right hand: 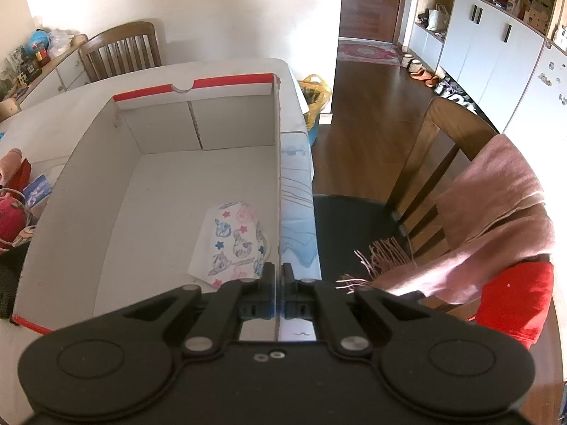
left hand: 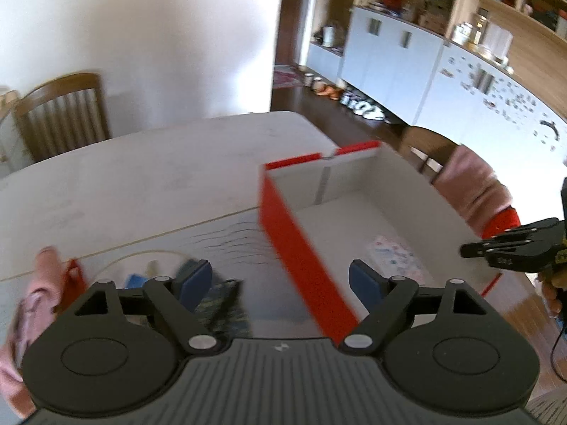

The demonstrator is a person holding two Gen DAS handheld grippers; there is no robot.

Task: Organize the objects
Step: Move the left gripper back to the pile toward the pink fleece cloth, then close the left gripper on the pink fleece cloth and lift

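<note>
A large open box, red outside and white inside (left hand: 283,219) (right hand: 71,194), stands on the table. On its floor lies one flat cloth piece printed with stars and animals (right hand: 235,241) (left hand: 393,258). My left gripper (left hand: 280,276) is open above the box's red left wall, and its blue pads (left hand: 193,279) hold nothing. My right gripper (right hand: 279,276) is shut on the thin top edge of the box's right wall; it also shows at the right of the left wrist view (left hand: 467,248). Left of the box lie a pink cloth (left hand: 39,290), a blue card (right hand: 37,187) and a dark knitted piece (left hand: 219,301).
A red knitted item (right hand: 10,219) sits by the box's left side. To the right a wooden chair (right hand: 443,134) carries a pink fringed scarf (right hand: 496,212) and a red cushion (right hand: 514,304). Another chair (right hand: 120,49) stands behind the table. A yellow bag (right hand: 315,95) sits on the floor.
</note>
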